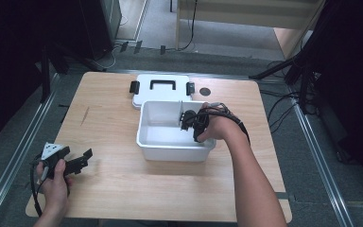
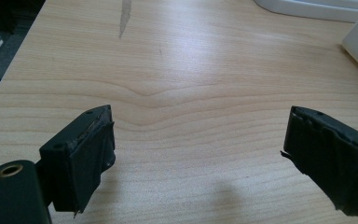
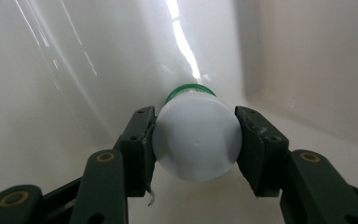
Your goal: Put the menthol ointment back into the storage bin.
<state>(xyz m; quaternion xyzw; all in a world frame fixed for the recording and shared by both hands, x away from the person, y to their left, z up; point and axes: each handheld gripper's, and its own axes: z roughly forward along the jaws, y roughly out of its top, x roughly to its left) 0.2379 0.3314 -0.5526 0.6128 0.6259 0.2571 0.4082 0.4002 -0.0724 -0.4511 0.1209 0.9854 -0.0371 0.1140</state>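
- Left gripper: near table edge, jaws wide apart, empty.
- Right gripper: inside white bin, jaws clamped on a white bottle with a green band.
- Bin lid: behind the bin.
- Risk: the smooth round bottle could slip if the grip loosens.
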